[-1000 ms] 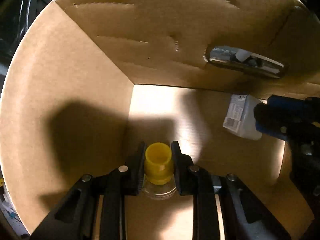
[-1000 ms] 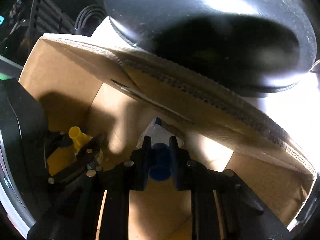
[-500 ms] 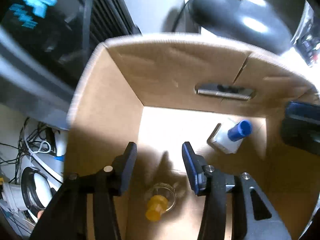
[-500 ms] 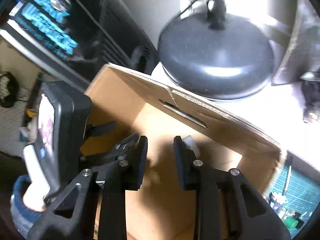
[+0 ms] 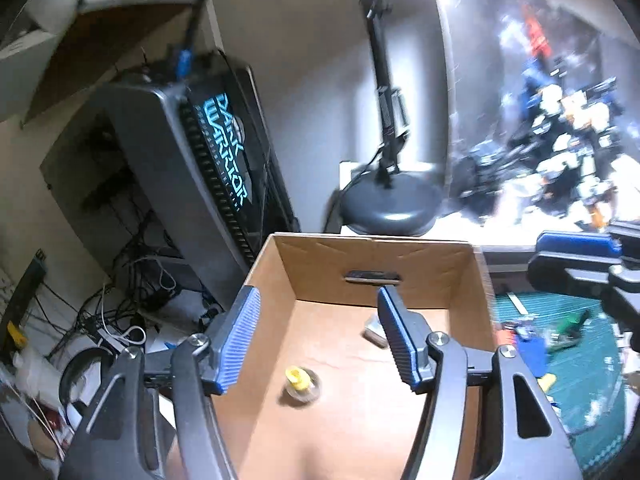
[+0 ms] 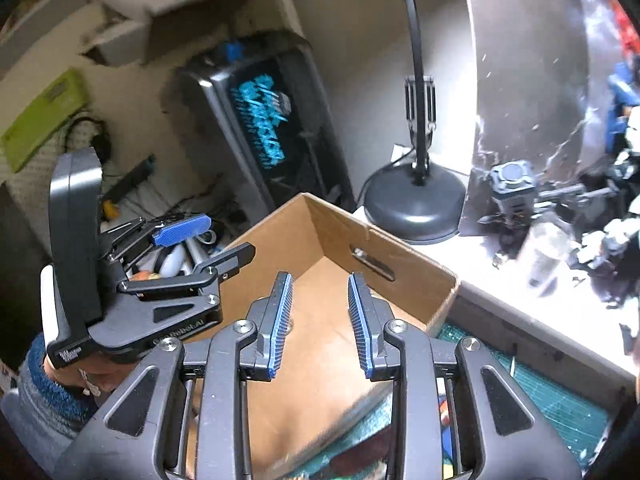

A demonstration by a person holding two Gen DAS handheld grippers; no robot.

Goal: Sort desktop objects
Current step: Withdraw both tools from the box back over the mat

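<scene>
1. Your left gripper [image 5: 318,334] hung above the open brown cardboard box [image 5: 464,276], jaws opening and empty — the small clear yellow-capped bottle [image 5: 301,383] lay on the box floor.
2. Your right gripper [image 6: 320,320] also held nothing, jaws apart.
3. You did well to clear the rim before turning to the green-matted desk [image 5: 592,364].
4. A pale item [image 5: 374,330] sat half-hidden behind your left jaw — unidentifiable.

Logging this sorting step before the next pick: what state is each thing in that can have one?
left gripper: jaws opening, nothing between them
right gripper: open, empty
cardboard box: open-topped, upright
yellow-capped bottle: lying loose on the box floor
white bottle: on the box floor, partly hidden by a finger
desk lamp: upright behind the box
</scene>
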